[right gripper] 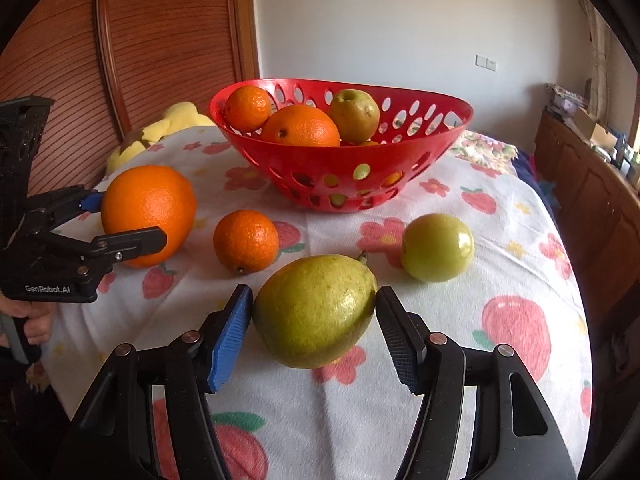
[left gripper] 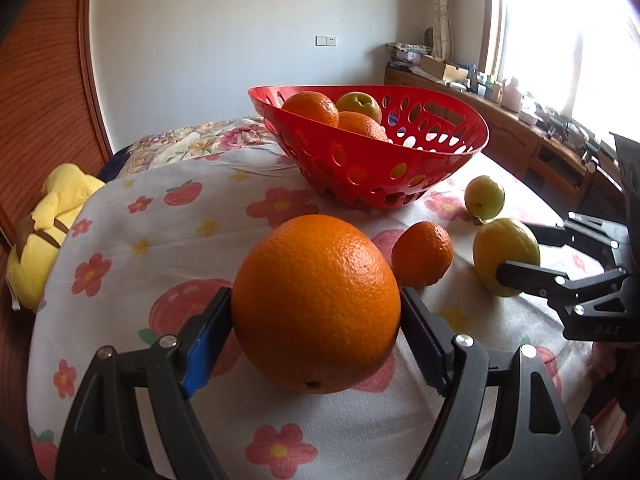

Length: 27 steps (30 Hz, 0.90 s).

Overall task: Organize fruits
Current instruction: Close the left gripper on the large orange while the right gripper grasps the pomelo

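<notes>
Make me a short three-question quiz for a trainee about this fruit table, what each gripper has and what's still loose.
1. True or false: the left gripper is closed on the big orange.
2. Multiple choice: what sits between the fingers of the right gripper? A) a banana B) the pear C) a lemon
3. Fill in: not counting the two gripped fruits, the fruits lying loose on the cloth in front of the red basket are the small orange and the green ____.

Key: 1 true. 2 B. 3 apple.
</notes>
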Motion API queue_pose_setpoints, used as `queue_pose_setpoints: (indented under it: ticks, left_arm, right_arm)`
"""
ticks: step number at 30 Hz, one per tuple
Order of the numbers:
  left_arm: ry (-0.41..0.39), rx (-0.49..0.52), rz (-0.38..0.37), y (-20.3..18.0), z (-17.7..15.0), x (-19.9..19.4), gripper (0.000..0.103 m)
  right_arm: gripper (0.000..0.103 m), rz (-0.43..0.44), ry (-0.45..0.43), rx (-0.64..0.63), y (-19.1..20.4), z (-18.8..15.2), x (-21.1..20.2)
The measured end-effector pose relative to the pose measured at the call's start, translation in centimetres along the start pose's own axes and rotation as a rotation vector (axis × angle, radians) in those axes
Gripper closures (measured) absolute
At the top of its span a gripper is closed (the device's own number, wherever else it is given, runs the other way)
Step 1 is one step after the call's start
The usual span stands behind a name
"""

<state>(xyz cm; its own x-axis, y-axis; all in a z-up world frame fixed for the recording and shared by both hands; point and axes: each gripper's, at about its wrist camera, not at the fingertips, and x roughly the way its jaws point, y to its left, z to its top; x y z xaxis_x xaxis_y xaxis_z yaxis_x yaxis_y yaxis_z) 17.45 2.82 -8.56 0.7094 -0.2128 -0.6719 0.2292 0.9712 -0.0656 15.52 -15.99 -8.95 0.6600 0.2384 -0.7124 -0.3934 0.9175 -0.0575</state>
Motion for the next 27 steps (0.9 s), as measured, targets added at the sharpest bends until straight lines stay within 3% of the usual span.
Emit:
queue_pose_setpoints:
  ticks: [15, 18, 22, 27]
  left_arm:
    - [-0.006, -0.028, -0.016, 0.5, -0.3, -0.1, 0.022]
    - [-0.005, -0.026, -0.015, 0.5, -0.2, -0.1, 0.022]
    - [-0.005, -0.027, -0.015, 0.5, -0.2, -0.1, 0.021]
    - [-0.005, -0.029, -0.013, 0.6, -0.2, -0.1, 0.021]
  right_arm:
    - [0.036, 0.025, 0.019, 0.033, 0.1, -0.5, 0.5]
    - [0.041, 0.025, 0.018, 0.018, 0.4, -0.5, 0.6]
    - [0.041, -0.005, 0.006, -0.003, 0.9, -0.7, 0.5]
    - [0.041, 0.021, 0.002, 0.031, 0.2, -0.8, 0.4]
